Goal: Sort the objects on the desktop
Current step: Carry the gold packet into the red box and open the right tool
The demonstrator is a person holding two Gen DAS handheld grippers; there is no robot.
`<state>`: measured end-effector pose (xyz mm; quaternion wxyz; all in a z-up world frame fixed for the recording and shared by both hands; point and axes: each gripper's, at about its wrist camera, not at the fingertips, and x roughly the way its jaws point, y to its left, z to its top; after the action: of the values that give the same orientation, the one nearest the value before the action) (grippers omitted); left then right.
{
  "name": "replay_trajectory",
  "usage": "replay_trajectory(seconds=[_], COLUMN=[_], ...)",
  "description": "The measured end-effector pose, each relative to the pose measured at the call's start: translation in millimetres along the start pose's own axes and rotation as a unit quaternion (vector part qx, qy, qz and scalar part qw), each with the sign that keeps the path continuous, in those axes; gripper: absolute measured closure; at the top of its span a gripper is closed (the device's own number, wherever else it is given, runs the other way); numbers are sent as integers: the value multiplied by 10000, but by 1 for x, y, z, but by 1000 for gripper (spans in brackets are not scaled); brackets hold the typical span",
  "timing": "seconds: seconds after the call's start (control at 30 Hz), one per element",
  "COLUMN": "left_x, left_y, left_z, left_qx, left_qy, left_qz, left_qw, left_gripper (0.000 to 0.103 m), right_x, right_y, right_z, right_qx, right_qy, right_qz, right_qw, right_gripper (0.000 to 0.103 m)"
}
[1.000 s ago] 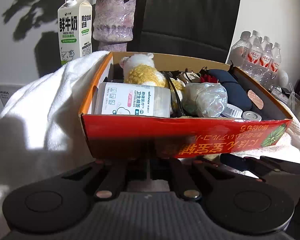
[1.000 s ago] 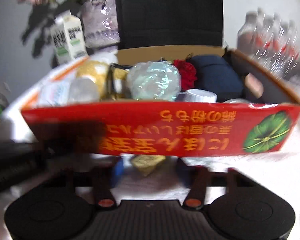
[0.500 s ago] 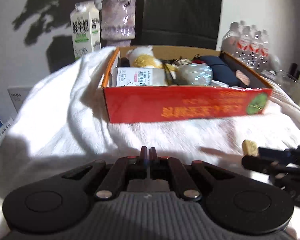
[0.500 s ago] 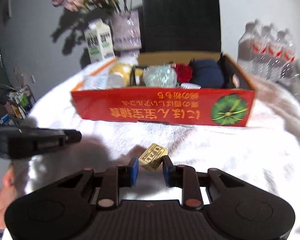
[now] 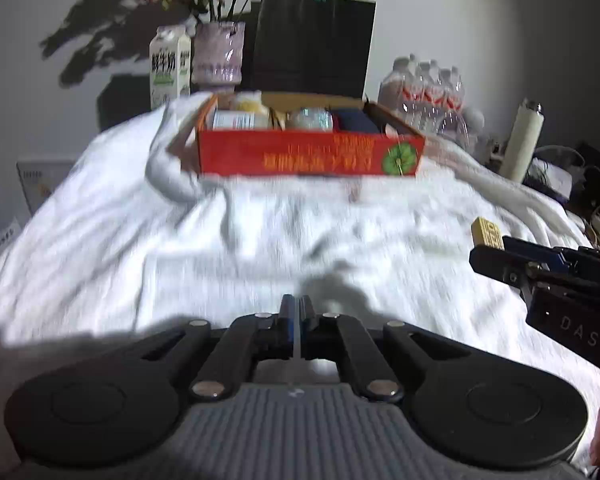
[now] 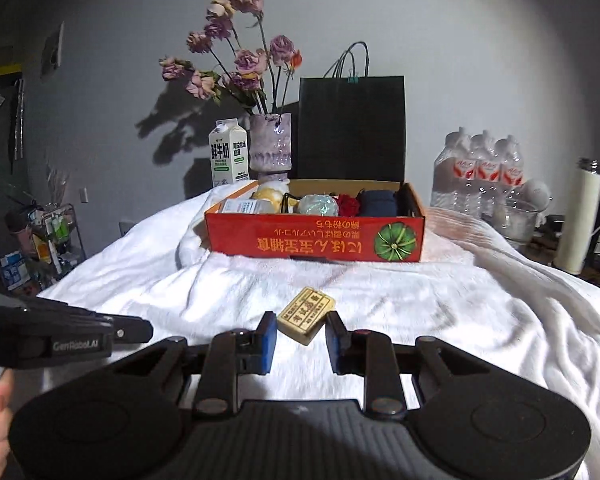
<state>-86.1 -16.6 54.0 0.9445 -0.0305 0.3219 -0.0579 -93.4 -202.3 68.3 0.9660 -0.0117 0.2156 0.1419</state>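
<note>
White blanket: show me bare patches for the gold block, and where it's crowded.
Free: the broad blanket stretch in front of the red box, under the gold block, and the strip left of the box. Crowded: inside the box, and behind it around milk carton, vase, black bag and water bottles.

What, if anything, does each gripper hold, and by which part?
The right gripper holds a small yellow block by its near end, one blue pad on each side. The left gripper is shut on nothing.
</note>
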Motion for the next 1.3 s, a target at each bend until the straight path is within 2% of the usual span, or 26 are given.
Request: replay_trajectory(seconds=[0.13, 0.2, 0.33, 0.6, 0.73, 1.0, 1.13, 1.23, 1.3], left_x=[-21, -25, -27, -23, -18, -1, 11, 23, 39], left_y=[-10, -11, -10, -11, -8, -10, -6, -3, 1], left_z=[-25, -30, -28, -16, 8, 70, 112, 146, 168], left_qx=[194, 224, 153, 133, 112, 352, 392, 512, 499], left_qy=[-273, -334, -388, -472, -617, -878, -976, -1130, -1077], left_qz=[124, 35, -65, 21, 16, 54, -104, -13, 16], left_qw=[9994, 9992, 9991, 9988, 9980, 9955, 9944, 9923, 9929], left_gripper=[99, 99, 99, 99, 99, 99, 99, 99, 99], right_x=[-24, -33, -43, -39, -32, -7, 15, 33, 48], right_y=[8, 10, 11, 11, 6, -2, -9, -19, -27], right_z=[-20, -23, -22, -25, -13, 39, 72, 101, 123], right_qx=[-43, -99, -113, -55, 26, -441, -700, -825, -854], right_qy=[-128, -171, -250, -221, -227, -527, -627, -672, -663], right_qz=[38, -8, -2, 80, 245, 327, 333, 328, 372], right_qw=[9999, 9998, 9996, 9997, 9994, 9971, 9950, 9938, 9934], right_gripper=[78, 78, 78, 78, 78, 78, 78, 78, 78])
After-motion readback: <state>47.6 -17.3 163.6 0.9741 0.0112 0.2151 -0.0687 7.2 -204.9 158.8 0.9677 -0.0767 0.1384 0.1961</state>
